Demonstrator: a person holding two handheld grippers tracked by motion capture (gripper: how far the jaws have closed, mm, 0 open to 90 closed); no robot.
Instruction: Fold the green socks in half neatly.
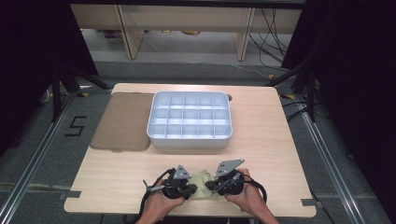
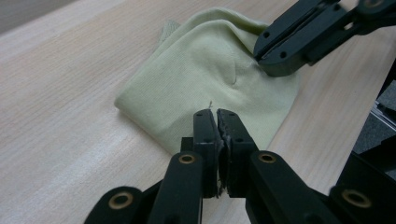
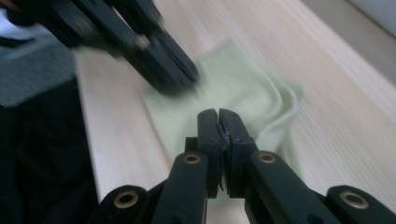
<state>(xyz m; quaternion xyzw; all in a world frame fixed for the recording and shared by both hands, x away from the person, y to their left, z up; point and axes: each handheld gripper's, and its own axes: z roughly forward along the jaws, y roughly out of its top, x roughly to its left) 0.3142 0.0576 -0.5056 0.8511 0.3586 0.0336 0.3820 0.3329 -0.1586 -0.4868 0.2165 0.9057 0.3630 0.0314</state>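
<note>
Pale green cloth [image 2: 205, 79] sits at the near table [image 1: 280, 154] edge, between my grippers. Left gripper [image 2: 216, 114] clamped on its near edge, right gripper [image 3: 218, 113] clamped on its other side. White divided tray [image 1: 190, 138] well apart, farther back.

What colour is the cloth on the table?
Pale yellow-green; the cloth shows best in the left gripper view.

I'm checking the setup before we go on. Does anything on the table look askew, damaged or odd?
Nothing is spilled or broken. The pale green cloth lies rumpled and unevenly folded near the table's front edge, between the two hand-held grippers. The white divided tray sits square, with a brown mat beside it.
</note>
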